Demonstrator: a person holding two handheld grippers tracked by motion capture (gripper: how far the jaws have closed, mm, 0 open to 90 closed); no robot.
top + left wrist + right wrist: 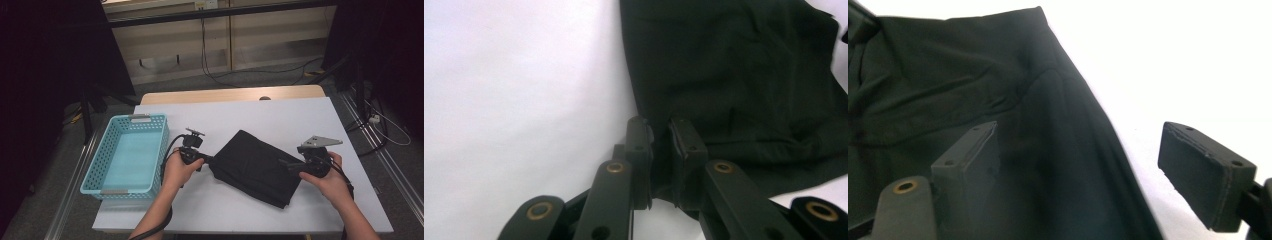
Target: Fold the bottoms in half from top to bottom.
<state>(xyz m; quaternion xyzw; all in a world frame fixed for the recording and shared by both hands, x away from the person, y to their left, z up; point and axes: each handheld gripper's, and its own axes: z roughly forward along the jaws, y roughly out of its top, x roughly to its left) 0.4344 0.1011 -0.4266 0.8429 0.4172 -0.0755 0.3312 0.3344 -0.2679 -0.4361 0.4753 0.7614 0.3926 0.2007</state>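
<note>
A folded black cloth point(257, 167) lies slantwise in the middle of the white table point(280, 117). My left gripper point(209, 159) is at the cloth's left corner. In the left gripper view its jaws point(661, 129) stand close together, pinching the edge of the cloth point(734, 75). My right gripper point(285, 163) is at the cloth's right edge. In the right gripper view it point(1080, 145) is wide open: one jaw rests over the cloth point(948, 80), the other over bare table, and the cloth's edge runs between them.
A turquoise perforated basket point(140, 118) with nothing in it stands at the table's left edge. Bare white tabletop lies beyond the cloth and to its right. Cables and dark stands are on the floor around the table.
</note>
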